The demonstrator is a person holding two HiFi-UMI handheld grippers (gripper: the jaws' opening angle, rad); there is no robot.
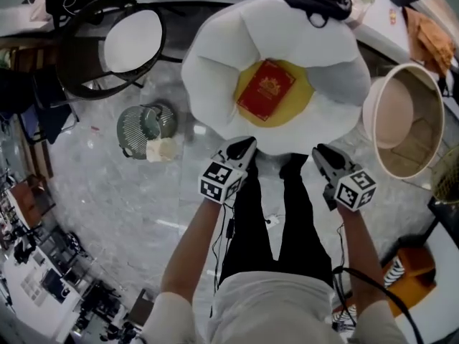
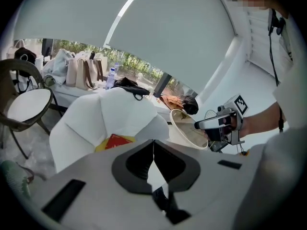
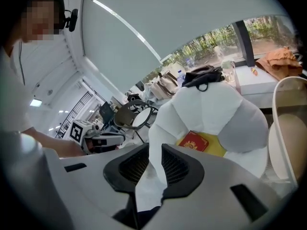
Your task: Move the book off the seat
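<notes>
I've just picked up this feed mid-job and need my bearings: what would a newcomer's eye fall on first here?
The big white flower-shaped seat with a yellow centre fills the upper middle of the head view, and a red book lies flat on that yellow patch. Just short of its front edge the left gripper has its jaws together and the right gripper has its jaws slightly apart, both empty.

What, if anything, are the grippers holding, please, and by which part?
Nothing: left gripper and right gripper are empty; the book lies untouched on the seat.
</notes>
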